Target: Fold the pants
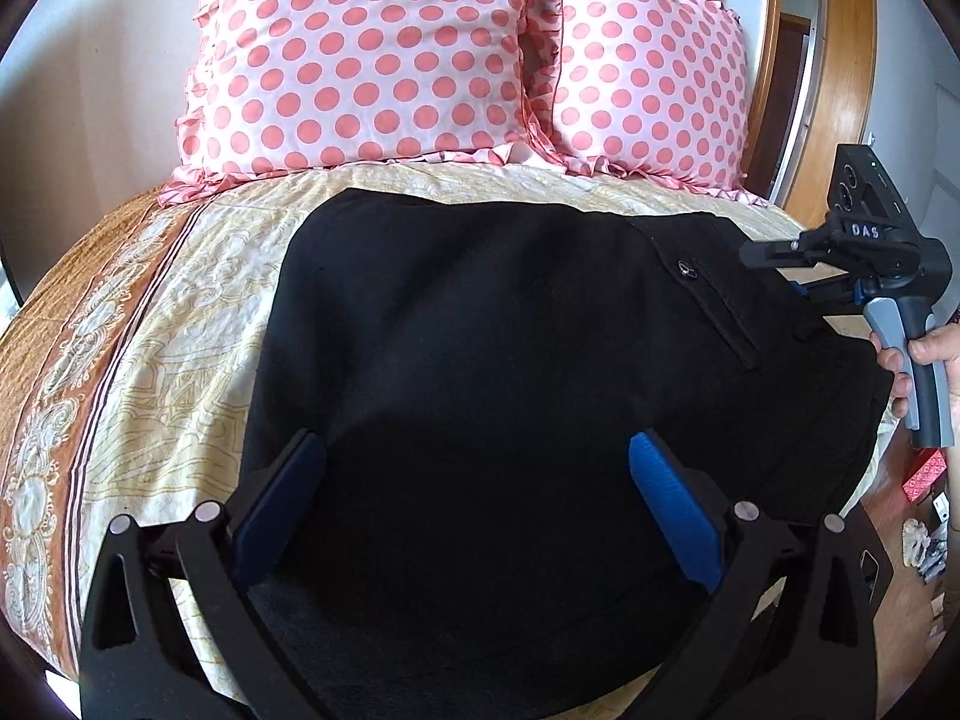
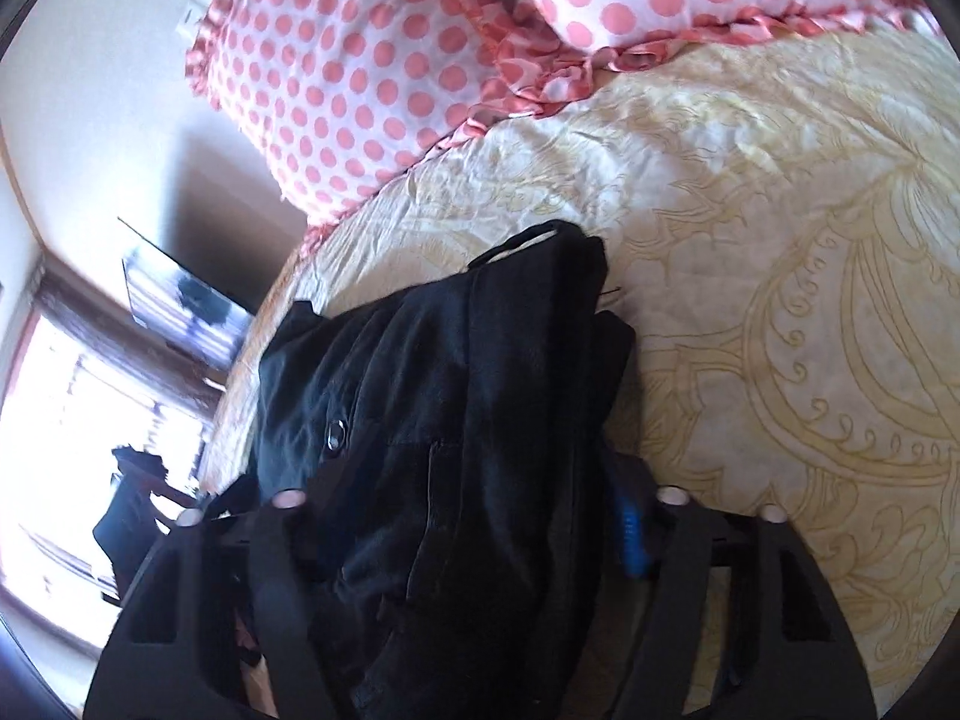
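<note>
Cream bedding with a gold floral print and an orange patterned border covers the bed (image 1: 180,312) in the left wrist view. Two pink polka-dot pillows (image 1: 360,54) are propped at twelve o'clock against a pale wall, with a wooden door frame seen at two o'clock. The black pants (image 1: 510,360) are laid folded across the middle of the bed, a buttoned pocket shown toward two o'clock. The left gripper (image 1: 474,504) is held low over the cloth at six o'clock; its blue-padded fingers (image 1: 672,510) are spread wide apart, with the fabric lying beneath and between them but not pinched. At three o'clock the right gripper (image 1: 780,255) is seen over the waistband edge, its grey handle held by a hand (image 1: 918,360).

Pale wall, a bright window and a dark screen are seen from seven to nine o'clock in the right wrist view, which is tilted. The pillows (image 2: 372,78) are shown from eleven to one o'clock, and the printed bed cover (image 2: 780,300) fills the right side. The pants (image 2: 450,420) are bunched from the centre down to six o'clock and rise between the fingers of the right gripper (image 2: 480,528). The fabric hides most of both fingers, with only a strip of blue pad (image 2: 630,534) visible at five o'clock. Whether the pads press on the cloth cannot be told.
</note>
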`<state>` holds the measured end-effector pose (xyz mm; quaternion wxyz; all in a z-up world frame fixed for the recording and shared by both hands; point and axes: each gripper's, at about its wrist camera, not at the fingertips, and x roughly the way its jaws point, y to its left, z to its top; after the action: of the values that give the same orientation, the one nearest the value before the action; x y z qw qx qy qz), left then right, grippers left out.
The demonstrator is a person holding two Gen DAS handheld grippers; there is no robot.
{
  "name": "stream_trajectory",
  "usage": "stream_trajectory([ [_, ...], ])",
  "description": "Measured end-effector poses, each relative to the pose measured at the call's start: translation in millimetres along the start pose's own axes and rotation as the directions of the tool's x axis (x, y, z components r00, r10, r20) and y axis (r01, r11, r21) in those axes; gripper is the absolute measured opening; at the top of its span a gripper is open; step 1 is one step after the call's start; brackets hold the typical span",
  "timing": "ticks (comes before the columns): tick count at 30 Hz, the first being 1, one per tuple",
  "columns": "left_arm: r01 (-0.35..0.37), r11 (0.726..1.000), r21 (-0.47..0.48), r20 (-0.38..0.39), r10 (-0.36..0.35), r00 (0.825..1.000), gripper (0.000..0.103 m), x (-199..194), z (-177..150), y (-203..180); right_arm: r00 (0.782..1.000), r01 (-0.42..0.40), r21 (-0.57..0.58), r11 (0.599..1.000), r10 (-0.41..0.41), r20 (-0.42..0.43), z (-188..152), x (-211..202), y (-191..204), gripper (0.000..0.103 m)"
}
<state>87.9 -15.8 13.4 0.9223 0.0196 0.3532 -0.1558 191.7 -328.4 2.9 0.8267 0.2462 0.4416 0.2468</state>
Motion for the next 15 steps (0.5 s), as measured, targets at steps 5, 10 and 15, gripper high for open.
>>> stream_trajectory([
  [5, 0.013, 1.0, -0.016, 0.01, -0.012, 1.0, 0.101, -1, 0, 2, 1.0, 0.018, -0.06, 0.998, -0.018, -0.001, -6, 0, 3, 0.042],
  [10, 0.174, 0.962, -0.213, 0.057, -0.165, 0.985, 0.101, -18, 16, 38, 0.999, -0.027, -0.059, 0.998, 0.028, 0.02, -8, -3, -2, 0.025],
  [15, 0.198, 0.914, -0.353, 0.079, -0.182, 0.98, 0.101, -15, 39, 88, 0.999, -0.025, -0.071, 0.997, 0.028, 0.032, -9, -3, 0, 0.025],
])
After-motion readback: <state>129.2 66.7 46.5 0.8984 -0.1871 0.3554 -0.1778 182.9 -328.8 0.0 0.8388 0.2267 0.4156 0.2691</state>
